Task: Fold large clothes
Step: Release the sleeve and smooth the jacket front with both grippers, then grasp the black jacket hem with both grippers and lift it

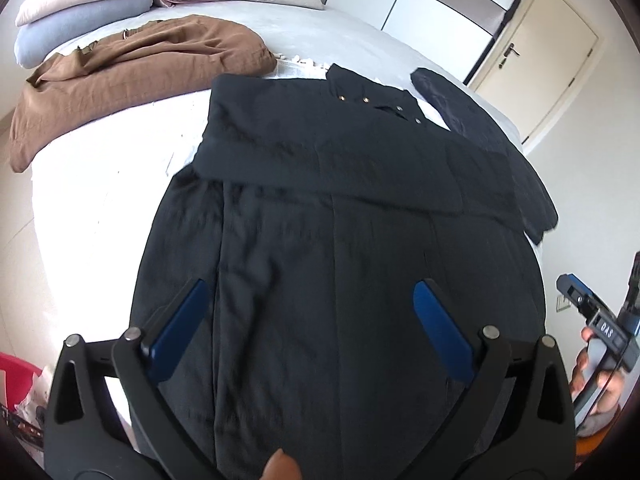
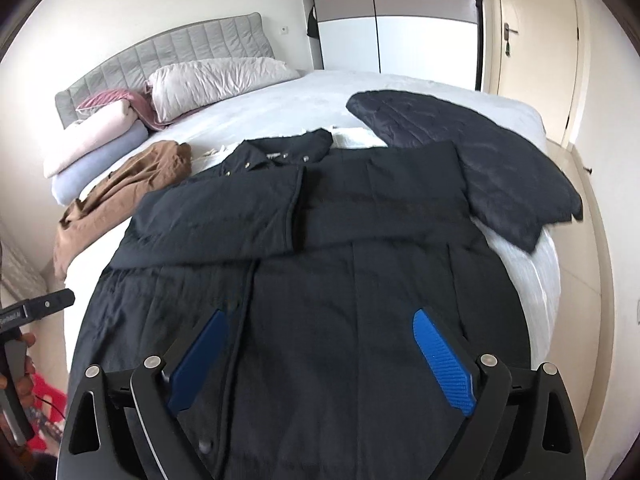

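Note:
A large black coat (image 1: pixel 340 240) lies flat on the white bed, collar with brass snaps at the far end, both sleeves folded across the chest. It also shows in the right wrist view (image 2: pixel 340 280). My left gripper (image 1: pixel 310 292) is open and empty, hovering above the coat's lower part. My right gripper (image 2: pixel 320 320) is open and empty, also above the lower part of the coat. The right gripper's body shows at the right edge of the left wrist view (image 1: pixel 600 320).
A brown garment (image 1: pixel 120 72) lies crumpled at the bed's left. A dark quilted jacket (image 2: pixel 480 168) lies at the right beside the coat. Pillows and folded blankets (image 2: pixel 120 128) sit at the headboard. The bed (image 1: pixel 100 200) edge drops off at left; a door (image 2: pixel 532 40) stands at right.

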Available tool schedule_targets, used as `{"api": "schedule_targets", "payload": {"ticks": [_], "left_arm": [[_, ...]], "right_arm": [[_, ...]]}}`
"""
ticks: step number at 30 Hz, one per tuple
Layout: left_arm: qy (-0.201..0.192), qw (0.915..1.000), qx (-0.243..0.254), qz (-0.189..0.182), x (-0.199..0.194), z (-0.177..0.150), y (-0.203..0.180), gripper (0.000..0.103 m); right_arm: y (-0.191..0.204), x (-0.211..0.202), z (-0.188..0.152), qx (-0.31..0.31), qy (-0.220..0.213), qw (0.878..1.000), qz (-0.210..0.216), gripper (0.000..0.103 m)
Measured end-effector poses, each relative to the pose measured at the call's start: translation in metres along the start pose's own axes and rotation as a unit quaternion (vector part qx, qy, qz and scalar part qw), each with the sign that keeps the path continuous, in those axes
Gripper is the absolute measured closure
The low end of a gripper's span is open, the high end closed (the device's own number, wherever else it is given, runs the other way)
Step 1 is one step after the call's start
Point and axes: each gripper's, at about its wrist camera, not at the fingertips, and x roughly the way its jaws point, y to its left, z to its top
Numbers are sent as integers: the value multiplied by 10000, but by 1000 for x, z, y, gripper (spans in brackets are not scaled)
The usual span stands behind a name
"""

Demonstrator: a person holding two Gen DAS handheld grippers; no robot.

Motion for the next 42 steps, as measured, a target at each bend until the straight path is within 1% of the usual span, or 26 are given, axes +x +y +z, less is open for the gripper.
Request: {"api": "schedule_targets", "payload": {"ticks": [3,6,8,10,11,14,17,18,20,22,23,24,26,28,32,34,36,39,40,42], "left_arm": [[20,9998,172,12,-7,-21,2,1],[150,9988,419,194,-6,-42,7,1],[238,9981,477,307,-4,-54,15,1],[337,9979,425,346,-2,-64,23,1],[370,9981,399,304,-3,-68,26,1],[573,9980,253,4,-2,-81,37,1],[695,9973,66,-206,-4,-89,51,1],[697,9972,10,-283,-7,-91,56,1],[696,9967,3,-418,-12,-94,65,1],[679,9962,220,-497,-15,-99,70,1],[678,9960,331,-475,-16,-101,70,1],[729,9954,402,-463,-15,-103,72,1],[896,9935,370,-598,-13,-105,77,1],[1043,9915,279,-725,-12,-105,85,1],[1243,9877,106,-941,-11,-107,104,1],[1384,9850,1,-1032,-8,-112,112,1],[1503,9826,-25,-1092,-5,-117,118,1],[1788,9769,-67,-1167,3,-128,126,1],[1927,9735,-150,-1224,8,-134,129,1],[2236,9659,-348,-1262,19,-144,136,1]], "right_arm": [[-12,-12,-19,141,86,9998,67,6],[-27,-18,-38,302,245,9991,155,6],[-40,-23,-54,469,367,9980,225,6],[-50,-25,-64,518,438,9975,194,6],[-56,-26,-71,518,486,9974,119,6],[-69,-27,-86,502,581,9970,-136,6],[-84,-28,-100,498,740,9959,-172,6],[-88,-28,-103,509,762,9957,-144,6],[-100,-31,-109,640,809,9946,82,6],[-110,-33,-112,749,857,9930,328,6],[-116,-33,-115,824,919,9911,504,6],[-118,-32,-115,862,963,9900,566,6],[-128,-31,-117,1014,1151,9855,732,6],[-135,-33,-118,1147,1154,9835,789,6],[-154,-41,-121,1308,1028,9834,729,6],[-167,-40,-126,1376,1069,9830,581,6],[-178,-38,-132,1512,1142,9799,624,6],[-199,-33,-146,1773,1334,9718,794,6],[-206,-30,-152,1886,1420,9677,885,6],[-222,-22,-167,2197,1623,9554,1125,6]]}}
